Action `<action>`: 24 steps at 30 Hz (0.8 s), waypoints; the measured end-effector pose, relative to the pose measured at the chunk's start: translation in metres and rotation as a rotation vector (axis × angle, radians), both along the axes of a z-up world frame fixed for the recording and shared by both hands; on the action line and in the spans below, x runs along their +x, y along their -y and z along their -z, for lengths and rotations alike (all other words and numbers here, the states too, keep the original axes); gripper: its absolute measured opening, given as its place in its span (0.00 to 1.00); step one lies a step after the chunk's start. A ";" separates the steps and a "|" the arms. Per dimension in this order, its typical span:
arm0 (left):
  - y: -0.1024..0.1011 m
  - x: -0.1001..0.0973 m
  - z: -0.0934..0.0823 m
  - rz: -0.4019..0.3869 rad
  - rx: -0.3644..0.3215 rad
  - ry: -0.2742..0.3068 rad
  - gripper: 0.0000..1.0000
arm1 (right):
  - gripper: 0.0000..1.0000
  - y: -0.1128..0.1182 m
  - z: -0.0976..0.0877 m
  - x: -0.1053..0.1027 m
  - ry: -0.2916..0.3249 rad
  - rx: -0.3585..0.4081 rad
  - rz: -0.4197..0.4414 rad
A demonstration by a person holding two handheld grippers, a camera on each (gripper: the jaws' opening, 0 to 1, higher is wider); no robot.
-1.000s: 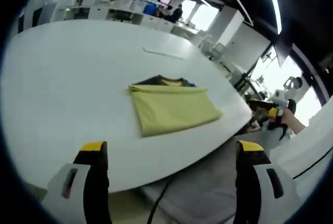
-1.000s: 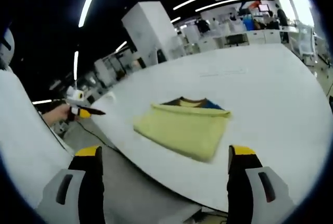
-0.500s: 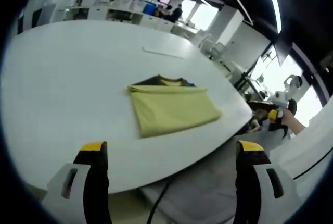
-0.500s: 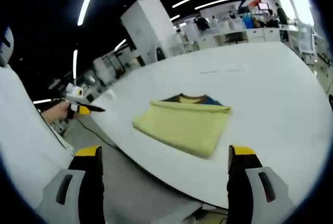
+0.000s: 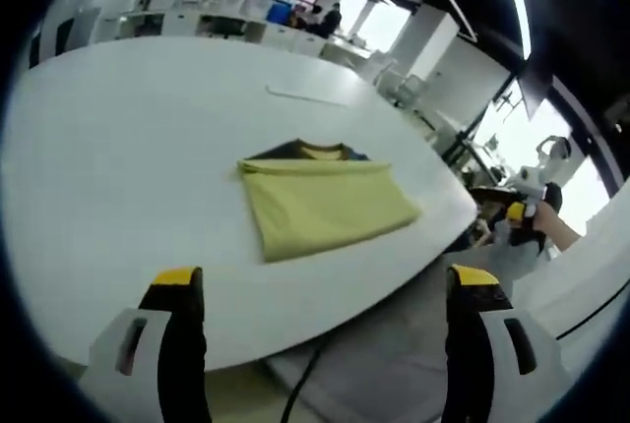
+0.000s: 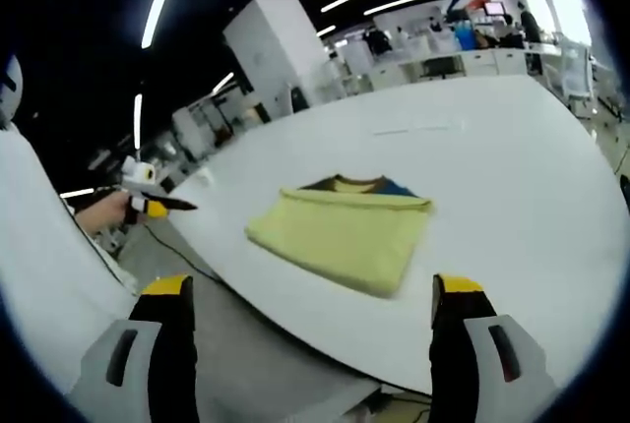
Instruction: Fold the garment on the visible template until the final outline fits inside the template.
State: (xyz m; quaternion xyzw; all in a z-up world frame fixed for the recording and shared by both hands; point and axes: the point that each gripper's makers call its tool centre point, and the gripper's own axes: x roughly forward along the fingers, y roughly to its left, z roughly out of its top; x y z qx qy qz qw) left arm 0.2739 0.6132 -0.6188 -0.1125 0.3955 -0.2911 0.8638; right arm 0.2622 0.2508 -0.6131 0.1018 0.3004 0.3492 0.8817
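A folded yellow garment point(image 5: 320, 202) lies as a neat rectangle on the white table point(image 5: 118, 148), its dark collar at the far edge. The same yellow garment point(image 6: 340, 232) sits near the table's point(image 6: 512, 157) near edge in the right gripper view. My left gripper point(image 5: 323, 290) is held back off the table's edge, open, nothing between its yellow-tipped jaws. My right gripper point(image 6: 308, 295) is likewise open and apart from the cloth. The other gripper point(image 5: 522, 209) shows at the right of the left view, held in a hand; in the right view the other gripper point(image 6: 148, 202) shows at the left.
A thin line point(image 5: 305, 98) marks the table beyond the garment, and the thin line point(image 6: 418, 130) lies past the collar in the right view. Grey floor point(image 5: 384, 344) lies below the table edge. Desks and people stand far behind.
Both views have shifted only slightly with the hands. The garment lies as before and both grippers stay open.
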 end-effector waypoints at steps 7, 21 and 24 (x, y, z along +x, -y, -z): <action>0.004 0.005 0.002 0.014 0.002 -0.005 0.99 | 1.00 -0.001 0.002 0.006 -0.007 0.001 0.002; 0.007 0.021 0.013 0.042 0.062 -0.022 0.99 | 0.88 -0.004 0.013 0.030 -0.027 -0.013 0.001; 0.009 0.028 0.013 0.033 0.048 -0.021 0.96 | 0.84 -0.004 0.018 0.034 -0.042 -0.034 -0.010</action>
